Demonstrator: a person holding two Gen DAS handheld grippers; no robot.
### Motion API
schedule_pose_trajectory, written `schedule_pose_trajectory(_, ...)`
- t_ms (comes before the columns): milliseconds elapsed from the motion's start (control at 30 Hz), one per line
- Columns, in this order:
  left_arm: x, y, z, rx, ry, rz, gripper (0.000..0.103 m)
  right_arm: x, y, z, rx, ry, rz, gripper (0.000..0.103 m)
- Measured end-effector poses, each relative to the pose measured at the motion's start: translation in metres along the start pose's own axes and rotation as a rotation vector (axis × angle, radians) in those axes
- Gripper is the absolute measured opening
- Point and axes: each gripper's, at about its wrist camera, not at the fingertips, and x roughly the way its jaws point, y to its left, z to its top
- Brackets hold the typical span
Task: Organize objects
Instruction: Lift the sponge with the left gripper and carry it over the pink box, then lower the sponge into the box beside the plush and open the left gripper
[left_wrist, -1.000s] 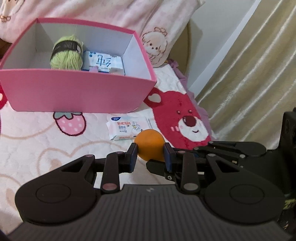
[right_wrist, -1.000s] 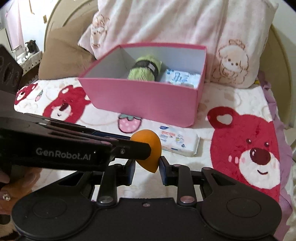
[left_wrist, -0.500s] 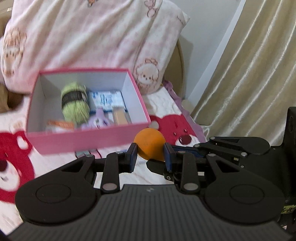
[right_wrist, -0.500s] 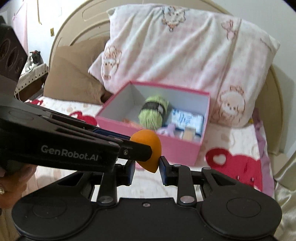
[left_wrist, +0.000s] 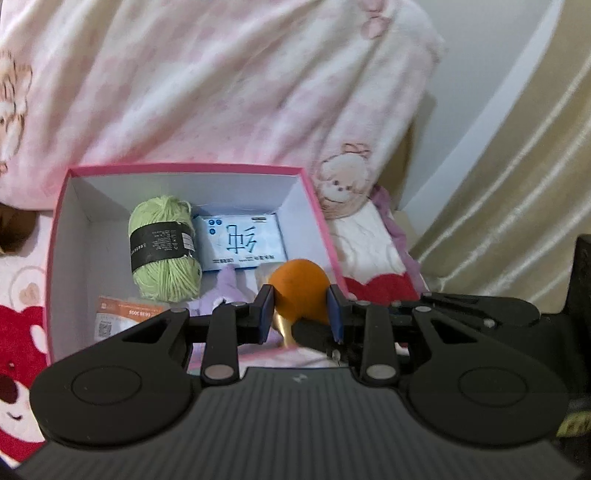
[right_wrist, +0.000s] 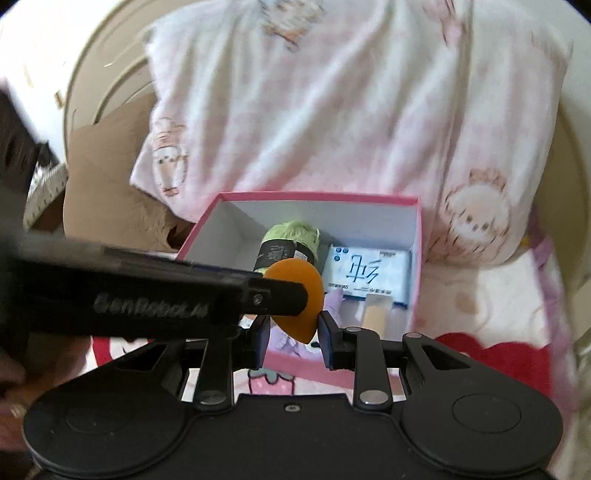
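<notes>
My left hand-held gripper (left_wrist: 300, 308) and my right hand-held gripper (right_wrist: 291, 332) are both clamped narrow on the orange teardrop makeup sponge (left_wrist: 300, 291), held above the near right corner of the open pink cardboard box (left_wrist: 184, 169) on the bed. Inside lie a green yarn ball (left_wrist: 162, 247) and a blue tissue pack (left_wrist: 243, 242). If one gripper lets go late, I judge the soft sponge could spring off the rim and land outside.

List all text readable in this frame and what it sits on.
"GenRobot.AI", blurred but legible, on the left gripper arm in the right wrist view.
Large blue Chinese characters on the blue-and-white pack: not readable with confidence; its small print is too small.
Yarn band: too small.
Orange-and-white packet: digits and QR code, too blurred.
</notes>
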Motion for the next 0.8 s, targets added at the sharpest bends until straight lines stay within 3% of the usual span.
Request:
schedule_pose_trajectory(367, 0.063, 0.033, -0.005, -0.046, -0.033, -0.001, 0.030, 0.064, -0.012, 0.004, -0.068, 0.062, -0.086, 0.032)
schedule_pose_trajectory(567, 0.084, 0.042, -0.007, -0.034, -0.052, 0.017, 0.029, 0.085, -0.021, -0.005, -0.043, 0.052, -0.061, 0.032)
schedule_pose_trajectory(800, 0.109, 0.052, -0.009, -0.051, -0.030, 0.016, 0.029, 0.103, -0.020, -0.014, -0.068, 0.067, -0.095, 0.032)
